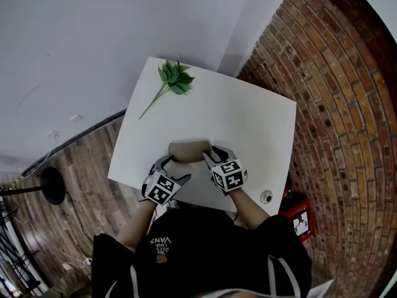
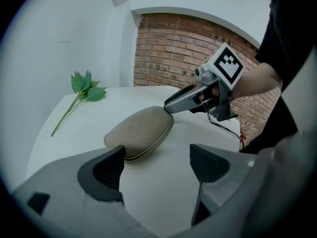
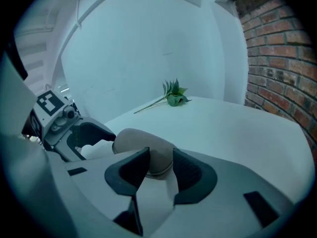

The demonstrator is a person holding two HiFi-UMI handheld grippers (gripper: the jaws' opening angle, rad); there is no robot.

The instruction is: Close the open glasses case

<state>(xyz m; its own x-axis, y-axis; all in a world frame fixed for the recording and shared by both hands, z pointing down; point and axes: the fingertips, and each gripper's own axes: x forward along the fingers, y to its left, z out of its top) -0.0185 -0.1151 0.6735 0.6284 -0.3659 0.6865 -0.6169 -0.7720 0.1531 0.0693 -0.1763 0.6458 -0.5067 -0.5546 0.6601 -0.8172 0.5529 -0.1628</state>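
Note:
A beige glasses case lies on the white table near its front edge, with the lid down on the base. The left gripper view shows its seam shut. My left gripper stands at the case's left end with its jaws spread wide and only bare table between them. My right gripper is at the right end. Its jaws stand a narrow gap apart, and the case's rounded end shows just beyond the tips. I see no clamping.
A green leafy sprig lies at the table's far left corner. A brick wall runs along the right side. A red box sits on the floor by the near right corner, a black round stand base at the left.

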